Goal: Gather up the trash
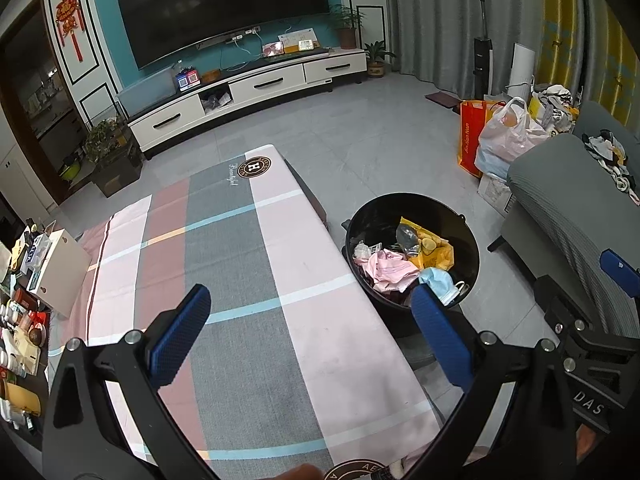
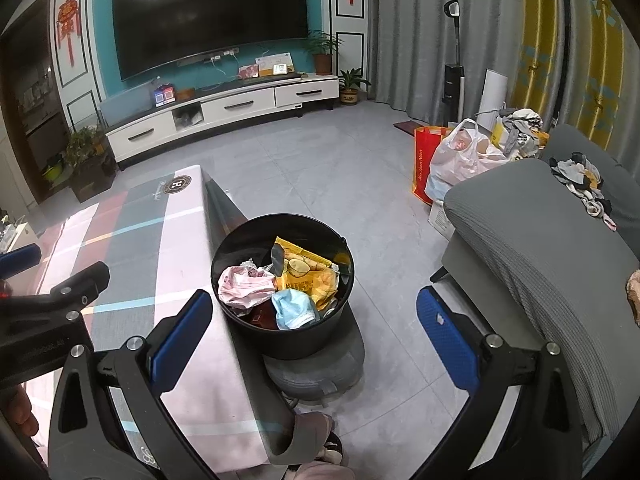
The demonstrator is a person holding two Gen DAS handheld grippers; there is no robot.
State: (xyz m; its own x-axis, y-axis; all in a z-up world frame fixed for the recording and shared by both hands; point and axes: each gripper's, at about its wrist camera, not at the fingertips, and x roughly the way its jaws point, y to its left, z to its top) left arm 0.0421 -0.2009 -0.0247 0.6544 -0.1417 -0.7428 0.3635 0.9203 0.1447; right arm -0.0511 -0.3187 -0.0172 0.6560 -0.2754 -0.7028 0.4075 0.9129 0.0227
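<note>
Left gripper (image 1: 310, 336): we hold it over the table (image 1: 248, 280), its blue fingers (image 1: 182, 338) spread wide with nothing between them.
Right gripper (image 2: 316, 334): we hold it above the bin (image 2: 282, 334) and the floor, fingers (image 2: 446, 338) wide apart, nothing held.
Bin: black and round, standing on a low grey stool (image 2: 316, 372) tight against the table's right edge; we cannot tell whether they touch.
Trash: already in the bin. We see a yellow snack bag (image 2: 310, 274), crumpled pink paper (image 2: 244, 286) and a blue face mask (image 2: 294, 310) nearest us.
Table: covered by a cloth in pink, grey and white blocks with thin blue lines; the stretch under the left gripper is bare.
Table's left end: we see a white box (image 1: 60, 276) and a crowd of small items, too small to name.
Sofa (image 2: 540, 240): grey, to the right of the bin, with a heap of clothes (image 2: 582, 184) on it.
Bags: an orange bag (image 2: 424, 164) and a white plastic bag (image 2: 464, 156) on the floor beyond the sofa.
Far wall: a TV (image 2: 208, 16) above a white cabinet (image 2: 224, 110).
</note>
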